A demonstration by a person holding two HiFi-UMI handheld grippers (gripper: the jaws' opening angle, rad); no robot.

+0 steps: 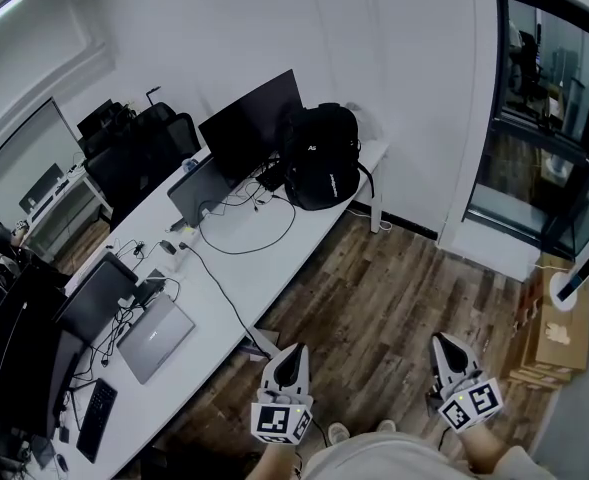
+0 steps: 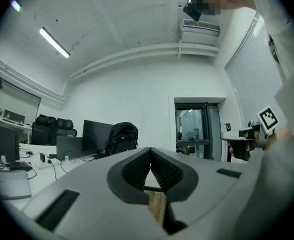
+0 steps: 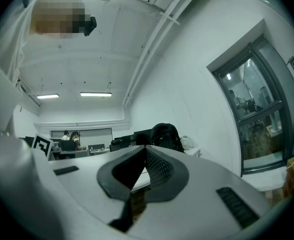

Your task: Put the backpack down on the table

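Backpack [image 1: 322, 158] stands upright on the far end of the table [image 1: 270, 264], just right of the monitor [image 1: 254, 123]. Left gripper [image 1: 293, 352] and right gripper [image 1: 444, 344] are fully closed on nothing, held level above the floor, well apart from it. It looks soft, bulky and fairly heavy; take it by the top handle or a strap

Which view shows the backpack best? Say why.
Head view: the black backpack stands whole on the white table, at its far end. The left gripper view shows the backpack small and distant; the right gripper view likewise.
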